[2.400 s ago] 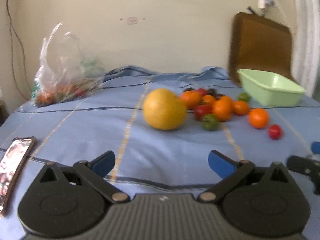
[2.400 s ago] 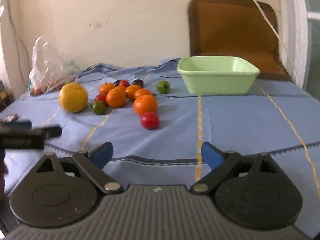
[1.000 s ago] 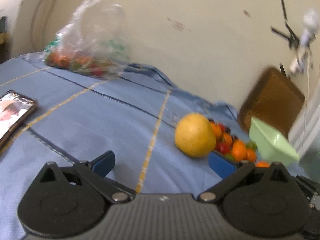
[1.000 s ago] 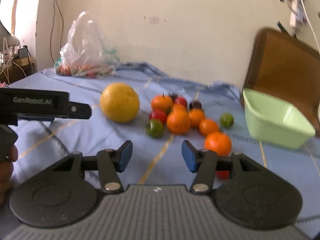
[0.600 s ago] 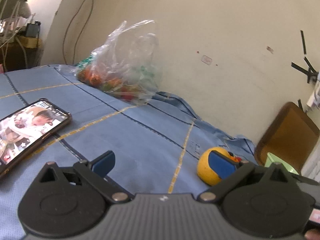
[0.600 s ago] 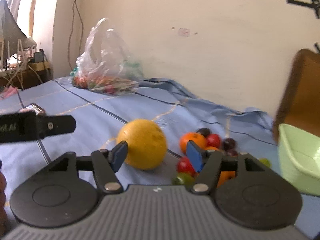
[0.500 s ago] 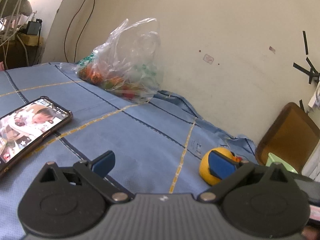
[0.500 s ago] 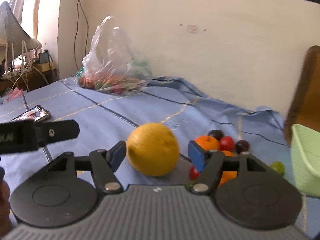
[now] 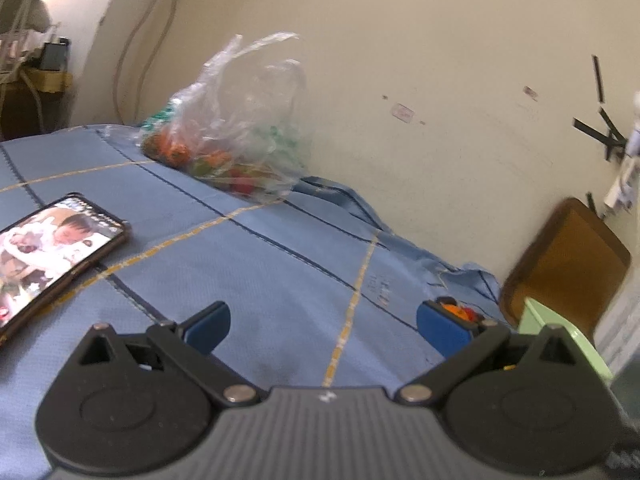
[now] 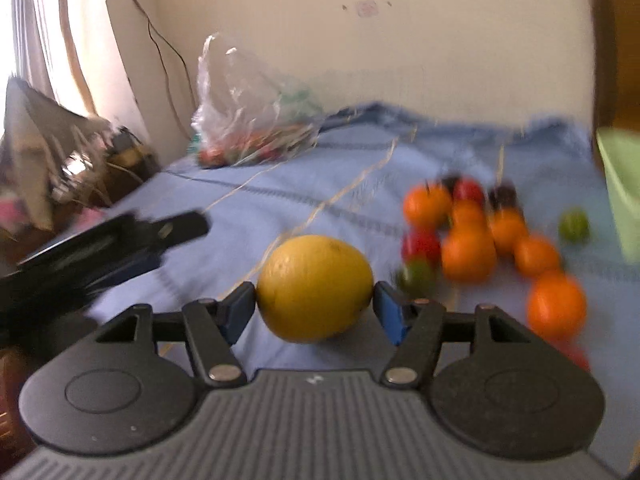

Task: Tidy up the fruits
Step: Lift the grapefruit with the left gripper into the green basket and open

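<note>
In the right wrist view my right gripper point(image 10: 315, 306) is shut on the big yellow fruit point(image 10: 315, 286), one blue pad against each side. Behind it to the right lies a pile of small oranges point(image 10: 468, 254), red fruits point(image 10: 420, 242) and green fruits point(image 10: 574, 225) on the blue cloth point(image 10: 340, 184). The light green tub point(image 10: 622, 196) is at the right edge. My left gripper point(image 9: 322, 322) is open and empty over bare cloth; it shows in the right wrist view point(image 10: 120, 236) at the left. In the left wrist view a bit of orange fruit point(image 9: 456, 307) shows behind the right pad, and the tub point(image 9: 560, 340) is at the right.
A clear plastic bag of produce point(image 9: 236, 140) sits at the back by the wall; it also shows in the right wrist view point(image 10: 248, 120). A lit phone point(image 9: 52, 248) lies on the cloth at the left. A brown chair back point(image 9: 568, 264) stands behind the tub.
My right gripper has moved in and closed on the yellow fruit, which was between open jaws before. The left gripper has stayed open and swung left, so the yellow fruit left its view.
</note>
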`<state>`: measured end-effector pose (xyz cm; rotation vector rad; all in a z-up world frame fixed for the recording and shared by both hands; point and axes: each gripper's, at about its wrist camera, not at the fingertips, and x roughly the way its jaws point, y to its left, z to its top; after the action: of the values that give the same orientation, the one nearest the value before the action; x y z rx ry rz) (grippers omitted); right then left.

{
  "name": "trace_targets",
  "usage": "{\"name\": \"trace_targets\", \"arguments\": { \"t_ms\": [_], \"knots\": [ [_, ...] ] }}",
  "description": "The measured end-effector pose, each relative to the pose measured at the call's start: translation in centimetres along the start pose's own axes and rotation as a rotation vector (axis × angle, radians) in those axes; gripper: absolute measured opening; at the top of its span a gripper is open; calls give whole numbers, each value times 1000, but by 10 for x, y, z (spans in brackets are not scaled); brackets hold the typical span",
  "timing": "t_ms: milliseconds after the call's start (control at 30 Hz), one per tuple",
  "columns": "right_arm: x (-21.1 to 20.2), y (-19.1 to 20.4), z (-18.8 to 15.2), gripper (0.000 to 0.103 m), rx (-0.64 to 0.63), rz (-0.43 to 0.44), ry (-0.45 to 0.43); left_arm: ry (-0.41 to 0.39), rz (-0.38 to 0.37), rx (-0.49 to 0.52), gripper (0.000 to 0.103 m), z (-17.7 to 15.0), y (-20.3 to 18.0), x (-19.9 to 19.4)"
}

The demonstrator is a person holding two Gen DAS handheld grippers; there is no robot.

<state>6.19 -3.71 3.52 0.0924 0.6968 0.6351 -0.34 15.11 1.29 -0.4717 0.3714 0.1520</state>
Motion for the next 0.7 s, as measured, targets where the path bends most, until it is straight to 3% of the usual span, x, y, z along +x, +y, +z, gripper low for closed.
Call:
{"name": "trace_targets", "arguments": {
  "t_ms": [100, 267, 400, 567, 633, 667, 700],
  "knots": [
    [-28, -8, -24, 65, 32, -21, 6, 48, -71, 39, 103, -2, -9, 2],
    [-61, -6, -54, 65, -27, -74, -4, 170, -291, 83, 103, -13, -36, -1],
    [-69, 1, -66, 65, -115, -109, -11, 230, -443, 202, 103, -28, -72, -16],
    [-69, 6, -69, 65, -189, -136, -33, 245, -469, 356, 100, -44, -104, -28],
    [-66, 7, -68, 64, -204, -139, -43, 281, -454, 399, 86, -49, -113, -22],
    [-64, 6, -67, 64, -209, -139, -48, 311, -447, 411, 73, -53, -115, -17],
    [-63, 6, -66, 64, -214, -137, -54, 336, -435, 415, 69, -57, -115, -13]
  ]
}}
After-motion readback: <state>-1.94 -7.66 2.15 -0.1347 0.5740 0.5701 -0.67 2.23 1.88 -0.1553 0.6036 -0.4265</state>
